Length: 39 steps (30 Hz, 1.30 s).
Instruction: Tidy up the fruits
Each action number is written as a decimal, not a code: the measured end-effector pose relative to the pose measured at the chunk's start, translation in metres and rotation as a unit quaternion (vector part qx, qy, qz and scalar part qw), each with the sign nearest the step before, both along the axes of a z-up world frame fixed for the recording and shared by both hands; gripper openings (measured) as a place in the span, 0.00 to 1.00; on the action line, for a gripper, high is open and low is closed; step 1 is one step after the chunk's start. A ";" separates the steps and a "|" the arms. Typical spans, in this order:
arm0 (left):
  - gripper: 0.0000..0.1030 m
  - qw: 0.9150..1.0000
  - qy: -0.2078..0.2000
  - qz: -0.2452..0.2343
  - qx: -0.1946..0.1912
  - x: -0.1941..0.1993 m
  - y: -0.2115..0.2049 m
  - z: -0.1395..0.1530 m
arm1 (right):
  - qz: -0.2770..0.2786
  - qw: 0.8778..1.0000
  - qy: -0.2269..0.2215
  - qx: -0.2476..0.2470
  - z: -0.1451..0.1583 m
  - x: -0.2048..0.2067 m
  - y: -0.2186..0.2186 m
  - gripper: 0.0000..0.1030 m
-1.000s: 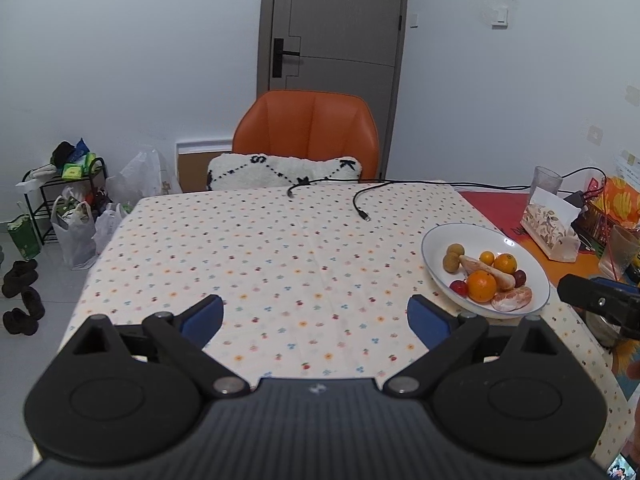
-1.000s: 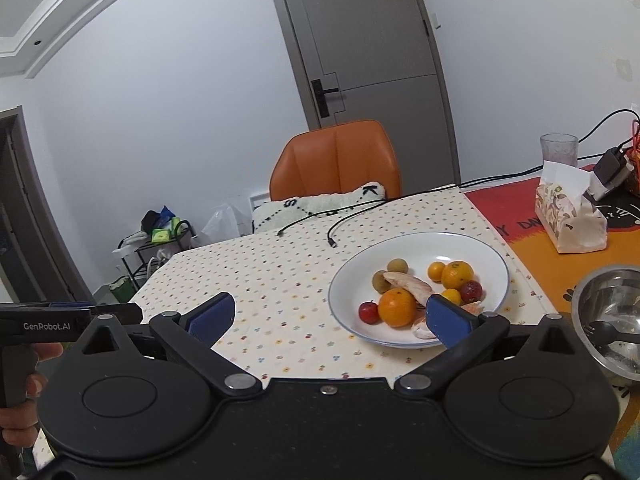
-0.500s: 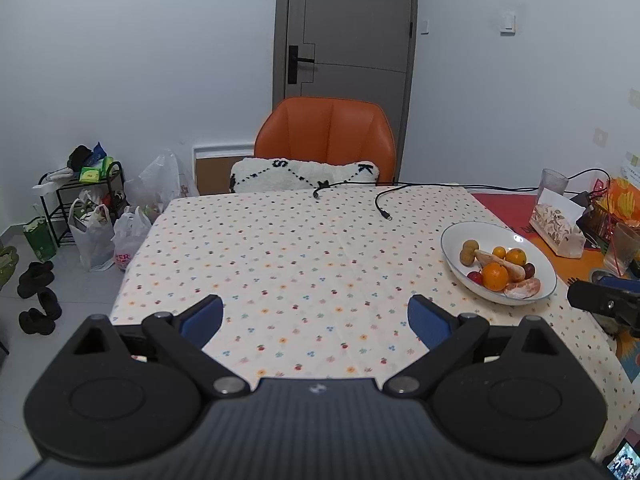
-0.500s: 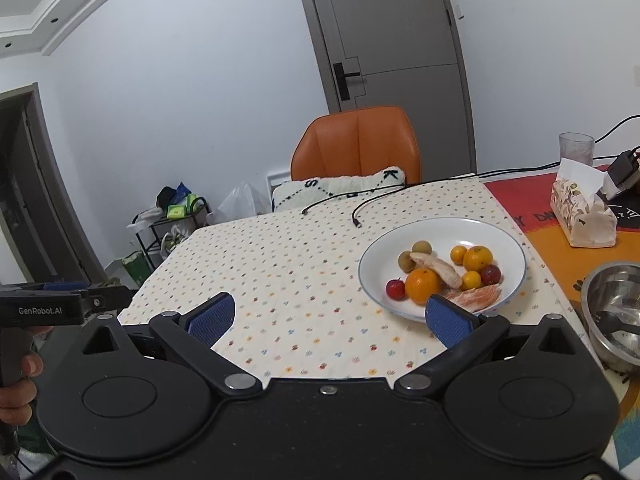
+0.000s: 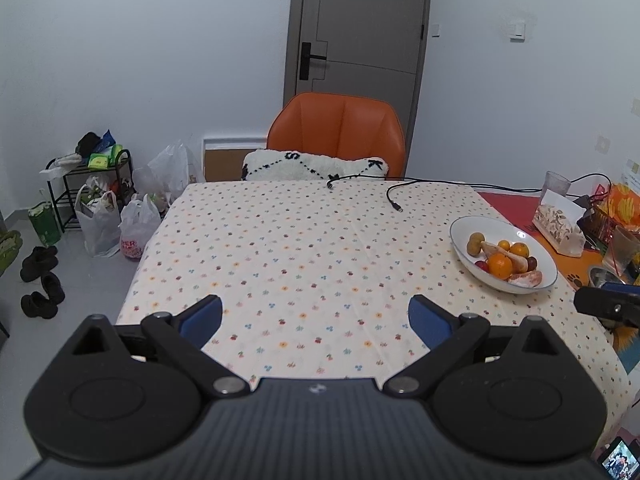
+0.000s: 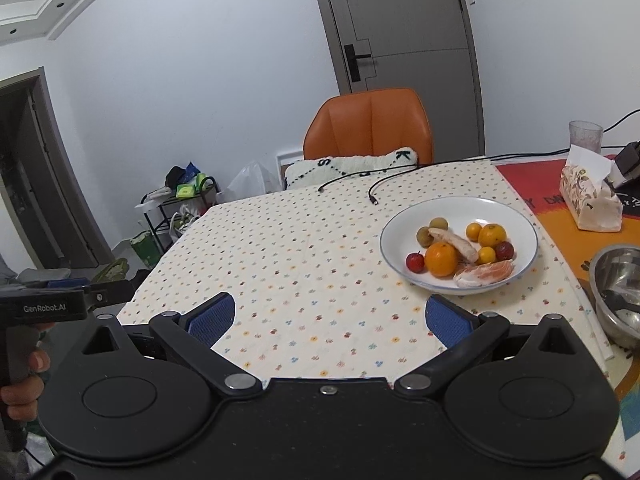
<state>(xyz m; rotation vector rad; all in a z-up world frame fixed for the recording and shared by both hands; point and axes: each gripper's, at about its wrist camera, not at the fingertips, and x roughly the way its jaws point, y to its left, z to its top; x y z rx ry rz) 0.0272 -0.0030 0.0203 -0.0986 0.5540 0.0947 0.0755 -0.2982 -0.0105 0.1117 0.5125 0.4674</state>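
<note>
A white plate (image 6: 512,210) (image 5: 472,226) sits on the right side of the dotted tablecloth (image 5: 304,248). It holds a big orange (image 6: 441,259) (image 5: 500,265), smaller oranges (image 6: 492,235), two green-brown round fruits (image 6: 438,223), red cherries (image 6: 415,261), a peeled banana (image 6: 454,242) and a peeled citrus segment (image 6: 486,272) (image 5: 526,279). My left gripper (image 5: 316,316) is open and empty over the near table edge, well left of the plate. My right gripper (image 6: 328,316) is open and empty, short of the plate.
An orange chair (image 5: 336,136) with a white cushion (image 5: 316,166) stands at the far side. Black cables (image 5: 394,196) lie on the far cloth. A tissue box (image 6: 592,200), a glass (image 6: 585,134) and a steel bowl (image 6: 618,292) stand to the right. Bags (image 5: 100,220) and shoes (image 5: 38,276) are on the floor.
Both grippers have drawn back and risen from the table, so the plate looks smaller and farther. Their jaws stayed open and nothing on the plate moved.
</note>
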 end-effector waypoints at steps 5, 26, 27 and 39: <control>0.96 1.000 0.003 -0.006 -0.002 -0.005 0.005 -0.003 | -0.002 1.000 0.003 -0.006 0.001 -0.005 0.002 1.00; 0.96 1.000 0.015 -0.021 -0.001 -0.005 0.000 -0.012 | 0.013 1.000 0.009 -0.012 -0.001 -0.008 0.010 1.00; 0.96 1.000 0.016 -0.023 -0.001 -0.005 -0.001 -0.013 | 0.013 1.000 0.009 -0.011 -0.001 -0.008 0.010 1.00; 0.96 0.999 0.021 -0.028 0.000 -0.005 -0.001 -0.016 | 0.011 1.000 0.007 -0.013 -0.002 -0.007 0.010 1.00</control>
